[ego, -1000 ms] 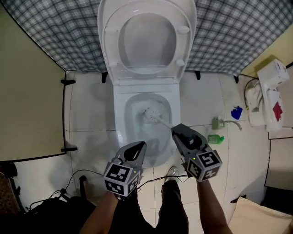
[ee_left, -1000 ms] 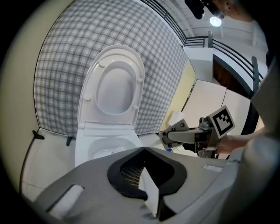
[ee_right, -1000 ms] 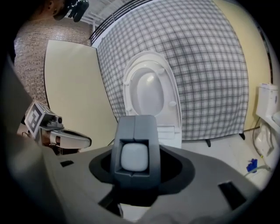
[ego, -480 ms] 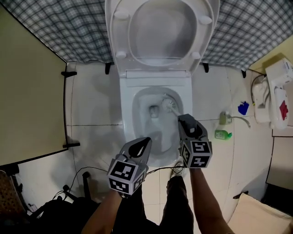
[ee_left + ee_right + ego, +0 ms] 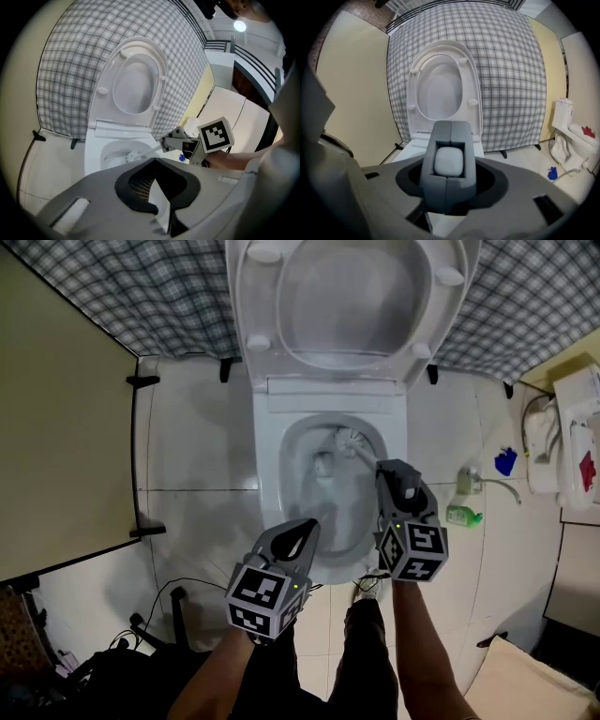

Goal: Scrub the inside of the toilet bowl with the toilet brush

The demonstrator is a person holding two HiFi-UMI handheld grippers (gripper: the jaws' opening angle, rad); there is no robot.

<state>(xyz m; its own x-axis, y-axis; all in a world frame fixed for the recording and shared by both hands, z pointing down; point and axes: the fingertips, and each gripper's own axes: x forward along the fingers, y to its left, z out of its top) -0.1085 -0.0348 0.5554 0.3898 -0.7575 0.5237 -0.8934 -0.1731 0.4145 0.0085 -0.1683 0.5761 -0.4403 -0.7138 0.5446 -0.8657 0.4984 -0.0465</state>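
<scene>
The left gripper (image 5: 306, 527) hangs over the toilet bowl's near rim, its jaws pressed together on nothing. The toilet bowl (image 5: 289, 486) holds the bristle head of the toilet brush (image 5: 351, 440), which sits against the far right wall. The right gripper (image 5: 388, 468) is clenched on the brush's handle and covers most of the shaft. The raised seat (image 5: 255, 324) is cut off at the top. To the right, a green bottle (image 5: 464, 516) lies on the floor, its label unreadable.

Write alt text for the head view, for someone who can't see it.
A white toilet with its seat raised, seen from steeply above; the right gripper holds the toilet brush, its head against the bowl's far right wall. The left gripper, fingers together and empty, hovers by the near rim.
</scene>
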